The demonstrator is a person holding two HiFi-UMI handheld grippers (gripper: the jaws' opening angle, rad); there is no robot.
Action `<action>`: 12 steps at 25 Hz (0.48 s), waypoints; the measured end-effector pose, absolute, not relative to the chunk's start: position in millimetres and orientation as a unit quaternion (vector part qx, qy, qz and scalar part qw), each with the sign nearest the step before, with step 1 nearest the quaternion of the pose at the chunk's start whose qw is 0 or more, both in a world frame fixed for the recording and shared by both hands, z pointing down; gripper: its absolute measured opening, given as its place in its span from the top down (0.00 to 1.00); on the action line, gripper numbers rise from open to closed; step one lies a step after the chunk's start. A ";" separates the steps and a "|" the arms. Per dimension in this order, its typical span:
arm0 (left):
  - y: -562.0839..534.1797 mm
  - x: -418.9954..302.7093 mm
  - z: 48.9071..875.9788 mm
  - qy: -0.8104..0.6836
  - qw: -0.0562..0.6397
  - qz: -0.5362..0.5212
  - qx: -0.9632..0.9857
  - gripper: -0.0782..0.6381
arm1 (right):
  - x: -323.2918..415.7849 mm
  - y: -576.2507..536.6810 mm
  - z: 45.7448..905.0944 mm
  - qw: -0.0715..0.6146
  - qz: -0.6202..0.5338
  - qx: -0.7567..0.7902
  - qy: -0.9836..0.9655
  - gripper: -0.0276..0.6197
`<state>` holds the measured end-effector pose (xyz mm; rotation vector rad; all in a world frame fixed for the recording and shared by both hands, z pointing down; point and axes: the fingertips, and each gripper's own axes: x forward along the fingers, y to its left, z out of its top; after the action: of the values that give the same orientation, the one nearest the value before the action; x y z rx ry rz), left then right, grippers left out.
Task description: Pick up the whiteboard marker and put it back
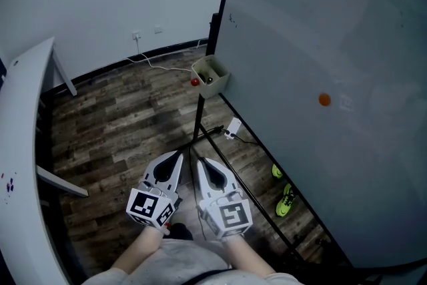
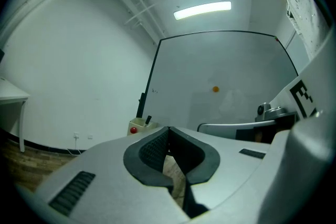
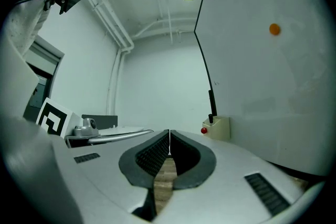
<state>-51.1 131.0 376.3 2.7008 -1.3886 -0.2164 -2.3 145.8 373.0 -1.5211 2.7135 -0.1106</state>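
Left gripper (image 1: 177,157): jaws together, nothing between them. Right gripper (image 1: 201,163): likewise closed and empty. Marker (image 1: 209,80): what looks like it, small and dark at this range, stands roughly upright in the box (image 1: 222,84) at the whiteboard's (image 1: 320,30) left edge, far ahead of both tools and well apart from them. Your right gripper seems marginally nearer. Reach far forward, jaws crossing its upright axis.

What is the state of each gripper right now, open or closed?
Left gripper: closed, jaw tips together, holding nothing.
Right gripper: closed, jaw tips together, holding nothing.
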 end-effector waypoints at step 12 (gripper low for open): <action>27.9 -89.9 386.1 -0.439 0.060 -0.074 0.894 0.87 | -43.2 45.3 384.9 0.016 -0.037 -0.507 0.861 0.93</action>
<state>-89.9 27.9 386.1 2.7054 -1.3277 -0.2248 -43.2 45.3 384.9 -1.5771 2.6764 -0.1151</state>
